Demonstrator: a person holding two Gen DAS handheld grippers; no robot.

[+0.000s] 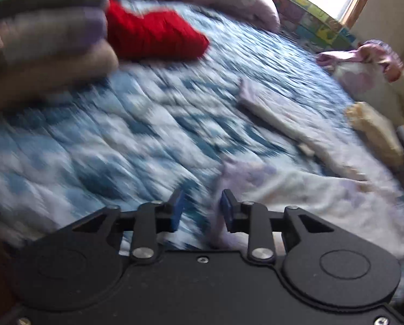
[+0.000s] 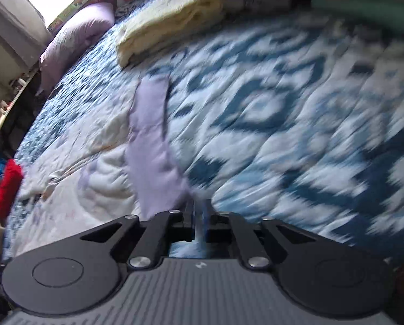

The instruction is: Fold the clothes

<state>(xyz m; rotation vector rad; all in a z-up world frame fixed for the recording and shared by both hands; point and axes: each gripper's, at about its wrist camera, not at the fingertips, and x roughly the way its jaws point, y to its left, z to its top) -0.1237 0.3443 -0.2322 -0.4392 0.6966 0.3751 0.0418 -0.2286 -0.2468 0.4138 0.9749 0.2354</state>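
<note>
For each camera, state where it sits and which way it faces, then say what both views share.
Left wrist: sits behind the left tongs, looking along the open fingers across the blue patterned quilt toward a red garment and a window.
Right wrist: sits behind the right tongs, closed near the lilac-trimmed pale garment, facing a folded yellow towel.
Shared: the quilt, the pale garment, the red garment and the yellow towel.

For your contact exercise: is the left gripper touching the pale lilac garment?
Cannot tell. In the left wrist view the open left gripper overlaps the pale lilac garment, but blur hides any contact.
</note>
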